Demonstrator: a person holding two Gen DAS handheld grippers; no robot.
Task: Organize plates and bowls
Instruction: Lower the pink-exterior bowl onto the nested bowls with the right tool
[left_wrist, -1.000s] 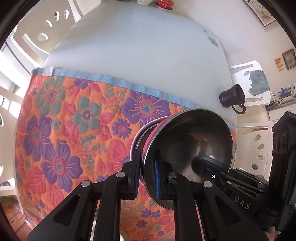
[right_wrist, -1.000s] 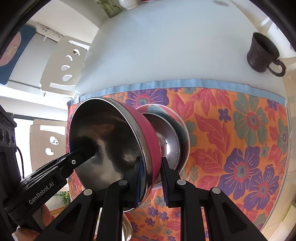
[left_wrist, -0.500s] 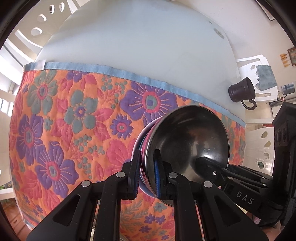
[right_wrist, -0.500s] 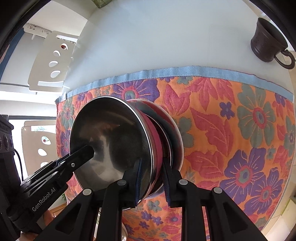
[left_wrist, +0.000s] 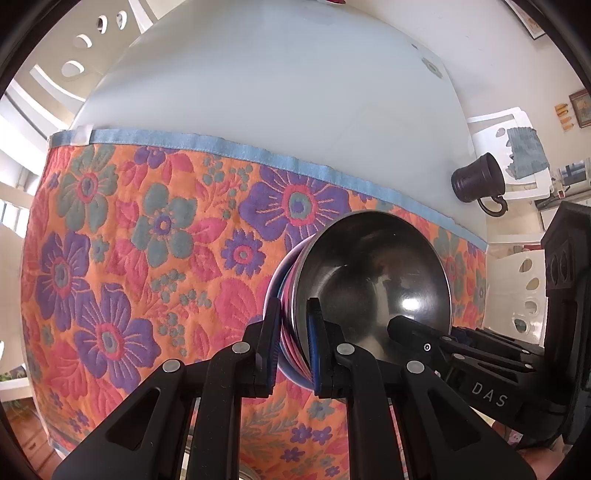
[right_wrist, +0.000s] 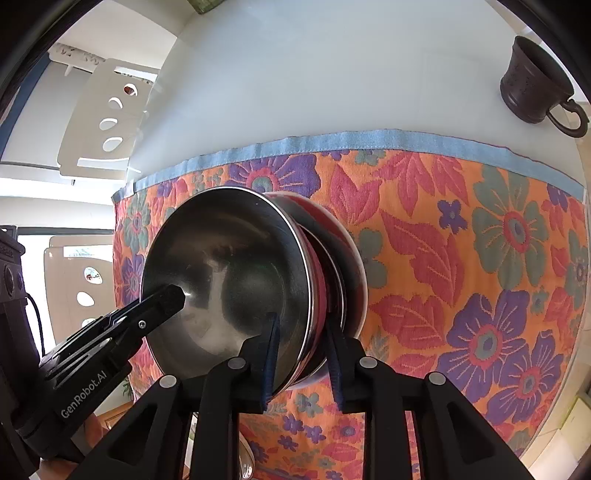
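A steel bowl with a pink outside (left_wrist: 373, 280) (right_wrist: 229, 288) sits nested in a second bowl (right_wrist: 347, 258) on the floral orange cloth (left_wrist: 129, 240). My left gripper (left_wrist: 293, 343) straddles the bowl's rim, one finger inside and one outside, with gaps between pads and rim. My right gripper (right_wrist: 301, 354) straddles the opposite rim the same way, its jaws spread wider than the rim. Each gripper shows in the other's view, reaching into the bowl.
A dark metal mug (left_wrist: 478, 182) (right_wrist: 535, 88) stands on the bare white table (left_wrist: 277, 92) beyond the cloth's blue hem. White chairs (right_wrist: 107, 110) stand around the table. A small shiny round object (right_wrist: 245, 461) peeks out below the grippers.
The pink bowl has come down into the second bowl and now rests nested on the cloth. Both grippers' jaws have spread apart, loosening from the rim.
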